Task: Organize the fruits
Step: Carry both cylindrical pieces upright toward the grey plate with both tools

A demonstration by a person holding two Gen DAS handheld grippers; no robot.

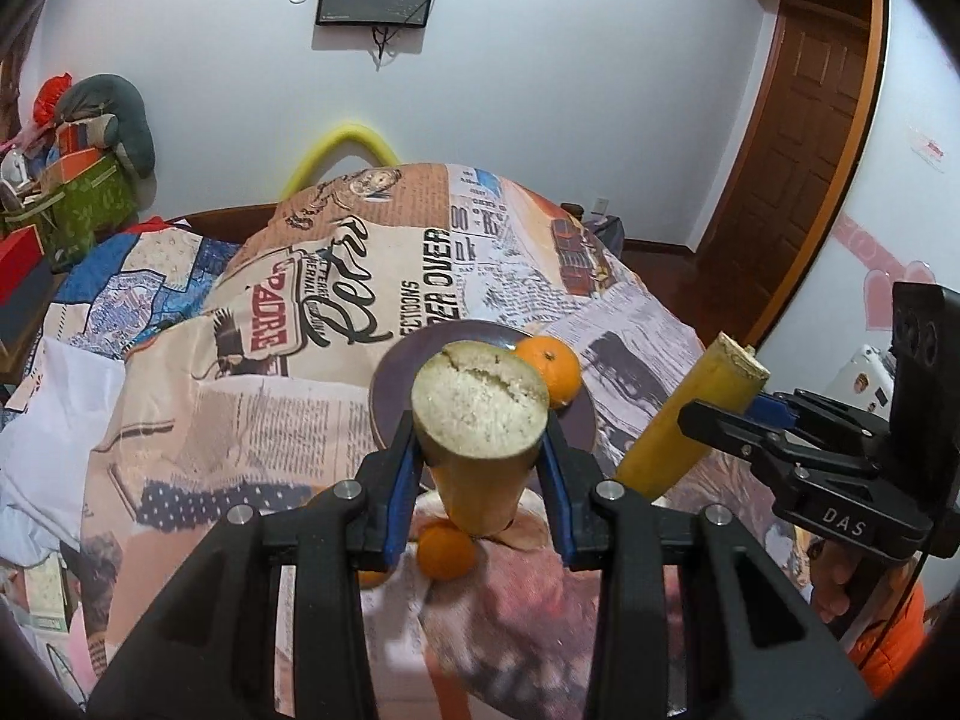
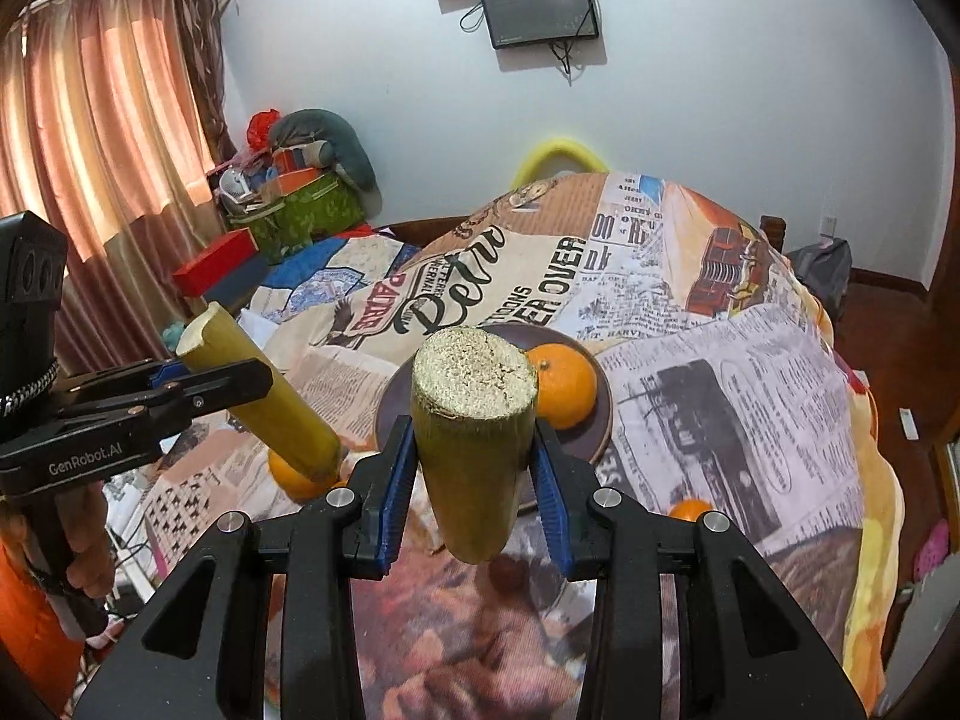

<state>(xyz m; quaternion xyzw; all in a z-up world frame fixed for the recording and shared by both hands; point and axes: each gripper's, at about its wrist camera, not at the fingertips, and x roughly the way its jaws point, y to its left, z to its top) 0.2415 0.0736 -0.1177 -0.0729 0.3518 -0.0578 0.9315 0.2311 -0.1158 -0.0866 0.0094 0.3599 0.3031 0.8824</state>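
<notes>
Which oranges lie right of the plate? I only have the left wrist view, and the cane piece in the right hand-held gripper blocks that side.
Observer: One orange lies on the bedspread, right of the plate and off it.
Operator: Is the right hand-held gripper holding its piece squarely?
Observer: Yes. The right hand-held gripper has a blue pad pressed on each side of the cane piece, which stands roughly upright.
Operator: Anything beyond my left edge?
Observer: Pinkish curtains hang at the far left of the right wrist view.
</notes>
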